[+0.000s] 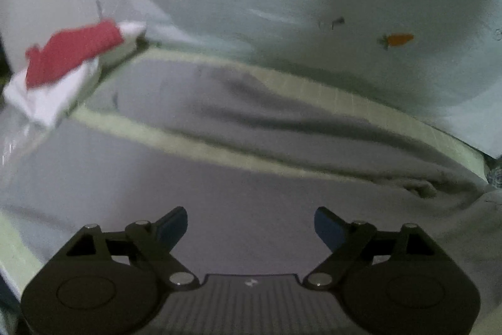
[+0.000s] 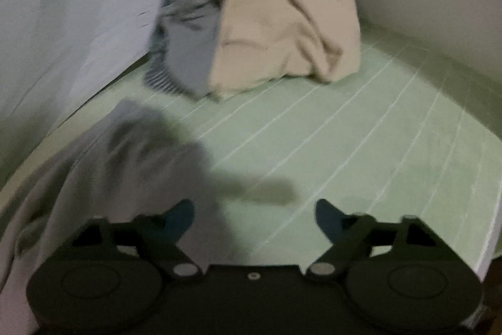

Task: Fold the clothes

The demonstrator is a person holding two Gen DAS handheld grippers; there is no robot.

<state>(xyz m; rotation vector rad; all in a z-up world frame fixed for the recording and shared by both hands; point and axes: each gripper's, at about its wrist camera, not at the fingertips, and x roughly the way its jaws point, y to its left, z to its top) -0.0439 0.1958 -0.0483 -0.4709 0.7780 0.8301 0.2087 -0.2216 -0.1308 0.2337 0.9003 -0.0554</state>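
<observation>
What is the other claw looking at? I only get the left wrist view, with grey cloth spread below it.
Observer: The right claw is open and empty above a green striped sheet.
Operator: Any more clothes over there?
Observer: Yes, a beige garment lies heaped at the sheet's far end.
Operator: Just that one?
Observer: No, a blue-grey piece is bunched against its left side.

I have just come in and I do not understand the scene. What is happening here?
A person holding two grippers is folding clothes on a green striped sheet. Both the left gripper and the right gripper are open and hold nothing. A grey garment lies spread below them. An unfolded pile, beige cloth over blue, waits behind, and a red and white folded stack sits aside.
</observation>
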